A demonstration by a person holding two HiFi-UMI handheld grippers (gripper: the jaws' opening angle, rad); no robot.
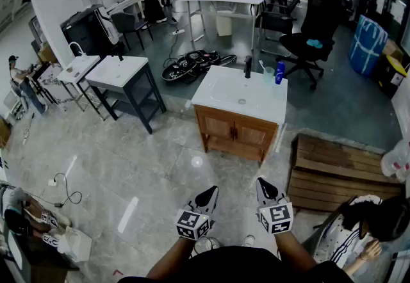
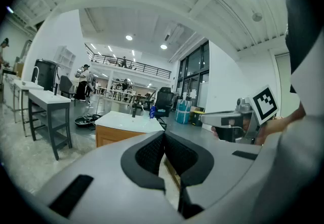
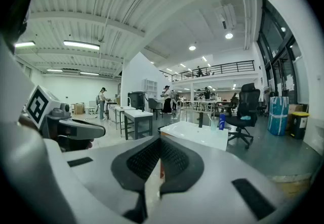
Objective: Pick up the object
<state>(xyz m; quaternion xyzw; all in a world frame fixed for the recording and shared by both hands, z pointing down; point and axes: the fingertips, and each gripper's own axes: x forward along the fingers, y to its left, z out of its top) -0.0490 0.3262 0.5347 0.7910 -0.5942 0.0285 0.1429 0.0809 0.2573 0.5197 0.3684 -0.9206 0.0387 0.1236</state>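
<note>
A wooden vanity with a white sink top (image 1: 221,93) stands on the floor a few steps ahead of me. At its back edge are a black faucet (image 1: 248,68), a clear cup (image 1: 268,74) and a blue bottle (image 1: 280,72). Low in the head view, my left gripper (image 1: 209,193) and right gripper (image 1: 262,184) are held side by side, well short of the vanity, both shut with nothing between the jaws. The left gripper view shows its jaws (image 2: 163,139) met, with the bottle (image 2: 152,112) far off. In the right gripper view its jaws (image 3: 159,153) are closed and the bottle (image 3: 221,121) is distant.
A dark-framed table with a white top (image 1: 122,73) stands to the left, and a wooden pallet bench (image 1: 333,173) to the right. A person (image 1: 362,230) sits at the lower right. Black cables (image 1: 192,64) lie behind the vanity, near an office chair (image 1: 311,35).
</note>
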